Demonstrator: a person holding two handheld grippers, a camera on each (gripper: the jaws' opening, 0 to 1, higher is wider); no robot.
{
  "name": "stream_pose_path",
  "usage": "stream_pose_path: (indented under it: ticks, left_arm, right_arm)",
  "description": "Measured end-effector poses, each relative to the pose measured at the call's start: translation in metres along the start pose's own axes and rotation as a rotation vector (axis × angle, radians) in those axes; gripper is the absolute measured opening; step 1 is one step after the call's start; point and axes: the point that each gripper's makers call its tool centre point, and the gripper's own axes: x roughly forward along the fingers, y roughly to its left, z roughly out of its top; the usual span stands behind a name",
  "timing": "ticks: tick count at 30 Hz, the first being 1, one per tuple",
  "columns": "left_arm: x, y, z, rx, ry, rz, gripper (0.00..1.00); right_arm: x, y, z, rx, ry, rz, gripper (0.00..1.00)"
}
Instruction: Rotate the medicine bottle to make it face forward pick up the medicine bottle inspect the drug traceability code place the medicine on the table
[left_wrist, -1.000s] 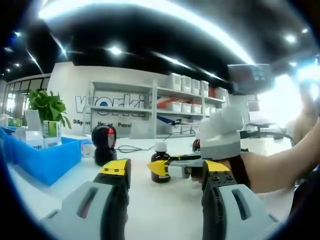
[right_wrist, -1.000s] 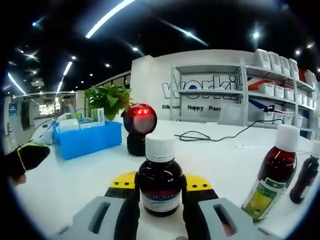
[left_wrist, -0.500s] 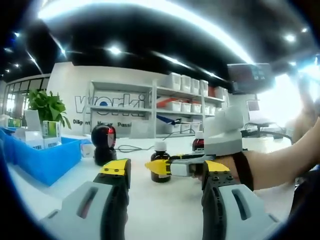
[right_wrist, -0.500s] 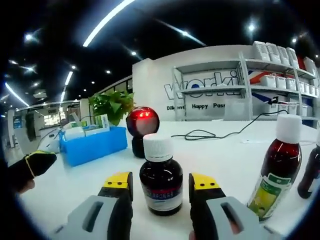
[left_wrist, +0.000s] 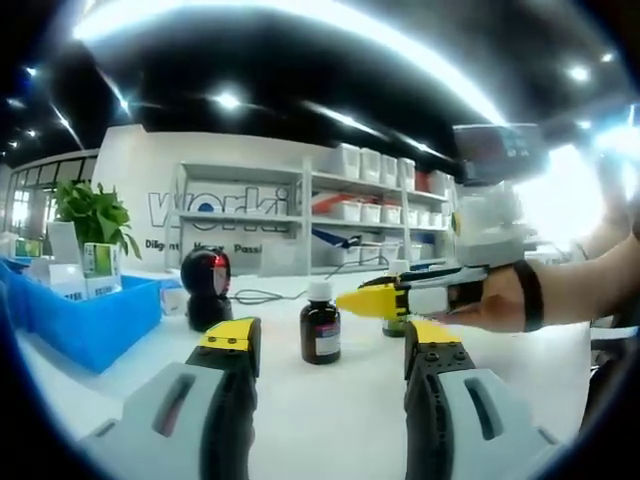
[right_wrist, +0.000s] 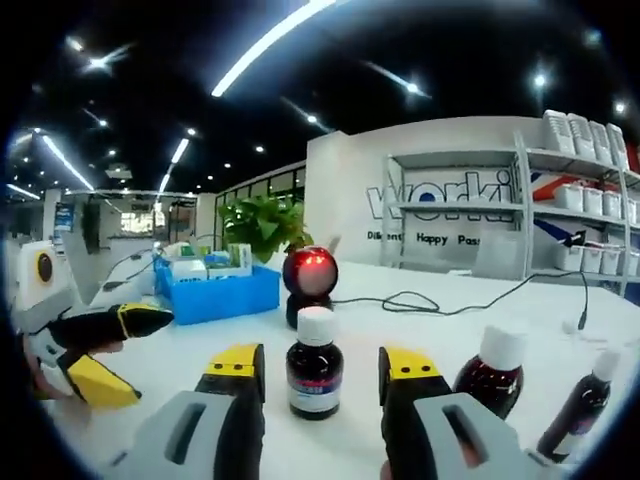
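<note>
A bright showroom with white wall shelving (left_wrist: 350, 215) stretches behind a broad white table (right_wrist: 420, 320). On that table, taking the medicine bottle (right_wrist: 313, 365) as the landmark, a blue bin (right_wrist: 215, 290) sits far off to its left in the right gripper view, with a green plant (right_wrist: 262, 222) behind the bin. A black scanner with a red light (right_wrist: 308, 285) stands just behind the bottle, and a black cable (right_wrist: 440, 297) trails away behind and to the right. Two more dark bottles (right_wrist: 490, 372) stand to its right. The medicine bottle stands upright, free of both claws. The right claw (right_wrist: 320, 368) is open, jaws either side of the bottle but clear of it. The left claw (left_wrist: 325, 340) is open and empty, short of the bottle.
</note>
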Motion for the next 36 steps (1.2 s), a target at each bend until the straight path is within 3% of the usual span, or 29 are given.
stream_pose_path:
  ticks: [2, 7, 15, 21, 26, 29, 36]
  left_arm:
    - [0.000, 0.001, 0.001, -0.006, -0.003, 0.003, 0.50]
    - [0.002, -0.001, -0.002, 0.002, 0.013, 0.001, 0.51]
    - [0.002, -0.002, -0.001, 0.003, 0.006, -0.003, 0.52]
    - [0.004, 0.000, -0.006, 0.008, 0.033, 0.007, 0.56]
    - [0.005, -0.003, -0.009, 0.017, 0.050, -0.001, 0.56]
    - [0.004, -0.006, -0.009, 0.004, 0.049, -0.006, 0.51]
    - [0.004, -0.010, -0.009, 0.023, 0.054, -0.019, 0.52]
  right_arm:
    - [-0.010, -0.006, 0.009, -0.037, -0.015, 0.010, 0.41]
    - [-0.040, -0.018, 0.024, -0.037, -0.032, 0.032, 0.41]
    - [-0.087, -0.035, 0.027, -0.064, -0.058, 0.040, 0.40]
    - [-0.121, -0.057, 0.013, -0.066, -0.029, 0.009, 0.41]
    - [-0.146, -0.079, 0.001, -0.009, -0.033, -0.031, 0.40]
    - [-0.158, -0.082, -0.004, -0.018, -0.041, -0.035, 0.39]
    - [-0.179, -0.078, -0.011, 0.016, -0.055, -0.019, 0.39]
